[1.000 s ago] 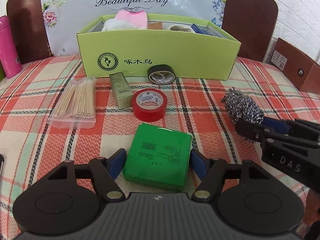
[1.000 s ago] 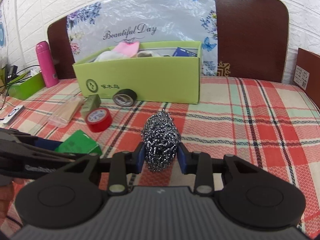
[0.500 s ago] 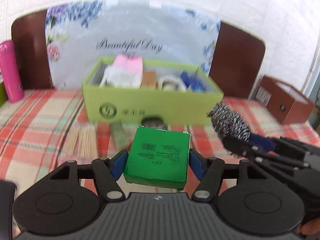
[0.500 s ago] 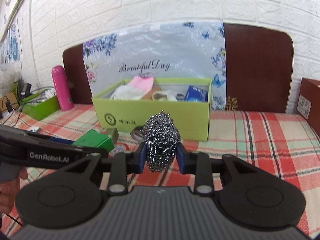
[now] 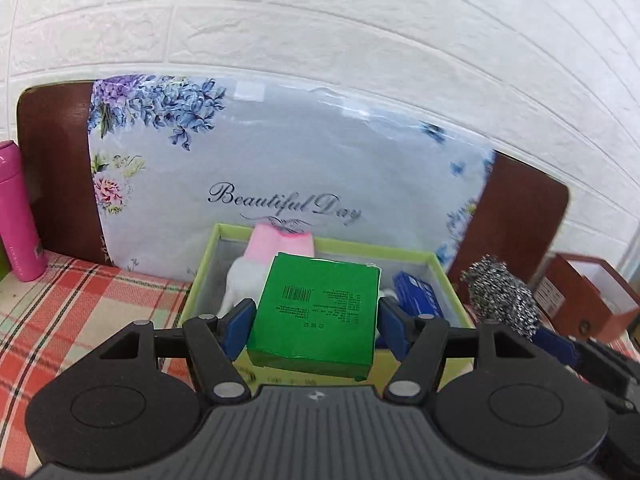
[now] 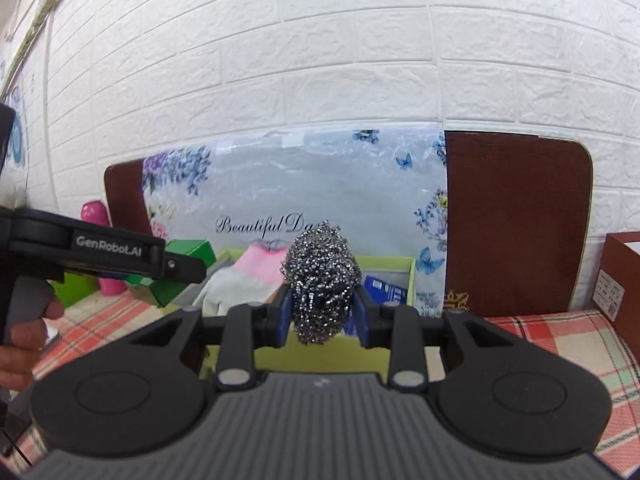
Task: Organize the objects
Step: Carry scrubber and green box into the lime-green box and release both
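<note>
Your left gripper (image 5: 314,320): jaws clamped on green box (image 5: 316,316), blue pads against both sides, box lifted in front of lime storage box (image 5: 416,256). Your right gripper (image 6: 322,314): jaws squeezing steel scourer (image 6: 320,280), also aloft before same box. Inside box: pink-white cloth (image 5: 276,248), blue pack (image 5: 416,294). Pink bottle (image 5: 16,212) at far left on plaid cloth (image 5: 80,292).

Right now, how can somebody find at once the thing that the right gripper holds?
Find the light green open box before the flowered "Beautiful Day" panel. In front of it, the right gripper pinches a steel wool scourer. Unlike the smooth green packet nearby, it is a glittering grey tangle.
</note>
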The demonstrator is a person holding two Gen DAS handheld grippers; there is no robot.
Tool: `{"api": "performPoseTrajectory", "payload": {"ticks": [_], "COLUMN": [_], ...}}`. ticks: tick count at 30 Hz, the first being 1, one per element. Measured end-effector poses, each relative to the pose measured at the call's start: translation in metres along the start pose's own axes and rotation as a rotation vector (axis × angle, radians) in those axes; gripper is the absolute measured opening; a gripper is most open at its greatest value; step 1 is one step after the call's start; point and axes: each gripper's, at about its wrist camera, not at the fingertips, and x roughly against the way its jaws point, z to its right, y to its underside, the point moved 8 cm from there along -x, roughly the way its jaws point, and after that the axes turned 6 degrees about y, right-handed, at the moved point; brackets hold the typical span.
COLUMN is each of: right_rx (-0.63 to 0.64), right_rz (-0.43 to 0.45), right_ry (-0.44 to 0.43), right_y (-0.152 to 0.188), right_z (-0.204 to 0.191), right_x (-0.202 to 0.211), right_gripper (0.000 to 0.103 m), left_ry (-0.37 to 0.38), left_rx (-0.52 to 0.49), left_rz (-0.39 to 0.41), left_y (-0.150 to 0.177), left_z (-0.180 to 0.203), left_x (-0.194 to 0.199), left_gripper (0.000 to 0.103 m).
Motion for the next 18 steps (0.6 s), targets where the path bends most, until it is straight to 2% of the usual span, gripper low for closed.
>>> {"api": "performPoseTrajectory", "payload": {"ticks": [5,8,9,11,12,14,15,18], "right_rx": [-0.019,-0.019,-0.014,0.011,0.024,0.032,0.049,0.109], "right_rz": [-0.011,-0.044,-0.060,-0.127,-0.158,-0.109,-0.072,-0.041], "right_ry": [0.037,0.055,0.054,0.037,0.043,0.057,0.066,0.106], "right_y": [-0.008,0.002,0.007,0.026,0.034,0.041,0.043,0.045], "right_z": [0.001,-0.002,-0.004,-0.010,-0.011,-0.011,-0.011,-0.013], "right_x": [-0.042,-0.069,-0.078,-0.098,-0.103,-0.095,-0.089,-0.078], "right_gripper": [0.031,0.035,0.038,0.054,0.066,0.076,0.088,0.092], "left_ry": [-0.041,-0.044,-0.053,-0.089,-0.093,-0.082,-0.084,-0.105], "left_rx": [0.011,0.003,0.001,0.004,0.004,0.002,-0.002,0.002], "left_rz": [-0.017,0.018,0.014,-0.042,-0.063,-0.048,-0.035,-0.028], "left_y": [-0.010,-0.006,-0.002,0.011,0.017,0.024,0.026,0.025], "left_z": [-0.016,-0.024,-0.027,-0.036,-0.039,-0.043,-0.045,-0.046], "left_x": [-0.037,-0.057,-0.064,-0.074,-0.074,-0.068,-0.064,-0.052], "left_gripper": [0.069,0.070,0.077,0.079,0.079,0.079,0.079,0.079]}}
